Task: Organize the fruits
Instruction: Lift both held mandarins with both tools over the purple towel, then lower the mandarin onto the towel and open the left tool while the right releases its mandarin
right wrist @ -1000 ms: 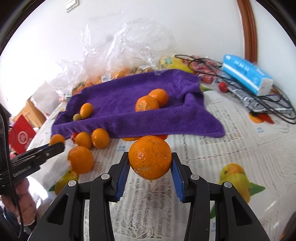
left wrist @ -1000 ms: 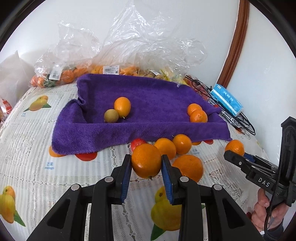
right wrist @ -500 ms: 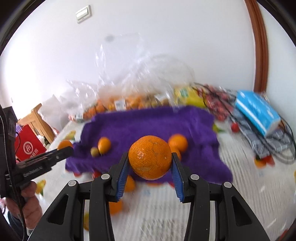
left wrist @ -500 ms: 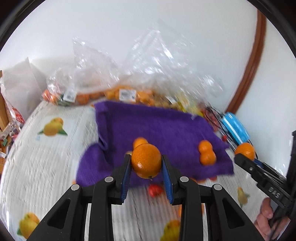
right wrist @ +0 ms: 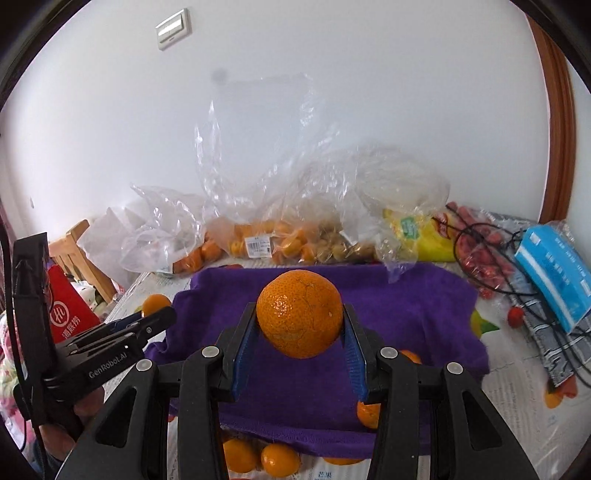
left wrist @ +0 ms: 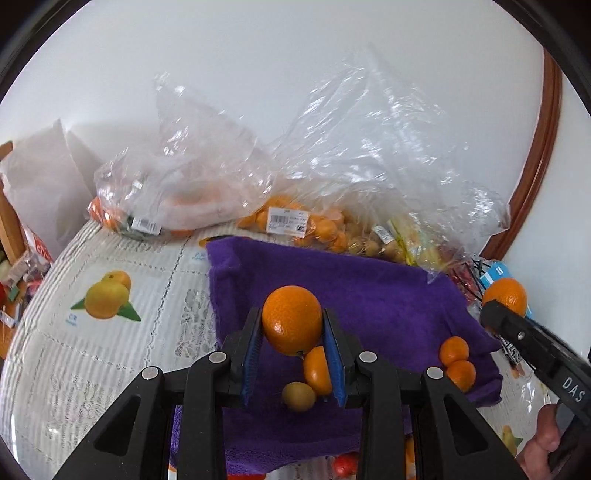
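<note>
Each gripper's fingers pinch an orange at its sides, the left gripper (left wrist: 292,341) a small orange (left wrist: 291,319), the right gripper (right wrist: 300,341) a larger orange (right wrist: 300,318), both seemingly above the purple towel (right wrist: 406,314) toward 12 o'clock.

A plain white wall (right wrist: 332,110) fills the upper half of both views, evenly lit by soft daylight. A white switch plate (right wrist: 173,34) sits at the upper left of the right view. A curved brown wooden door frame (right wrist: 557,122) runs down the right edge. A wooden chair (right wrist: 79,254) stands at mid left.
</note>
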`<state>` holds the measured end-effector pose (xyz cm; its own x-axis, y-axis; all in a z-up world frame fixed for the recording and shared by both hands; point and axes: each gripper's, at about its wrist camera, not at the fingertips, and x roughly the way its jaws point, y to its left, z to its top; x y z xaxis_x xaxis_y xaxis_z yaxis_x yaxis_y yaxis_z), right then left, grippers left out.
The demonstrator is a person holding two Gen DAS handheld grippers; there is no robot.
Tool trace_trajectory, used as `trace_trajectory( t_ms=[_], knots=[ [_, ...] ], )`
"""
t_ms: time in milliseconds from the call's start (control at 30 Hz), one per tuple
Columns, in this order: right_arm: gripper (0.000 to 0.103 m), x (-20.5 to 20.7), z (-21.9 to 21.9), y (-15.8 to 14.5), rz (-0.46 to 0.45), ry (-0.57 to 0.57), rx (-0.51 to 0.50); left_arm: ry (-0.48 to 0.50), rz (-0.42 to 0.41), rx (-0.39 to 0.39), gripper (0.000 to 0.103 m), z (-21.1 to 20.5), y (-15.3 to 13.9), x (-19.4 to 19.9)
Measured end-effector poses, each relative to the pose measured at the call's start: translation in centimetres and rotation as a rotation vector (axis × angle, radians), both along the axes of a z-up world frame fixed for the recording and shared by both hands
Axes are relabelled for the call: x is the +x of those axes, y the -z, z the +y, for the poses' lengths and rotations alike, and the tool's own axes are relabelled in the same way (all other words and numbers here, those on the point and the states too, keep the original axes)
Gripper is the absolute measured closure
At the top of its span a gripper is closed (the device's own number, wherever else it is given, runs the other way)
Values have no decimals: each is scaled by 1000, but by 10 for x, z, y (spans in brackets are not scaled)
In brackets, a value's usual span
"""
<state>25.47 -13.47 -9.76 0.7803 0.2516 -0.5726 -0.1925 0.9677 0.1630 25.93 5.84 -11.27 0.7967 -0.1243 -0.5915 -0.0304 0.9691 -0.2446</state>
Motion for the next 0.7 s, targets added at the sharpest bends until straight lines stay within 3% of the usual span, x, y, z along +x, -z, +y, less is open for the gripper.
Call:
trace_trajectory(
  t_ms=[200,700],
  knots=[
    [60,11,-9,27,73,16,26,3,46,0,73,6,19,3],
    [60,10,-19,38,74,39,39,4,46,15,73,2,25,5]
  ],
)
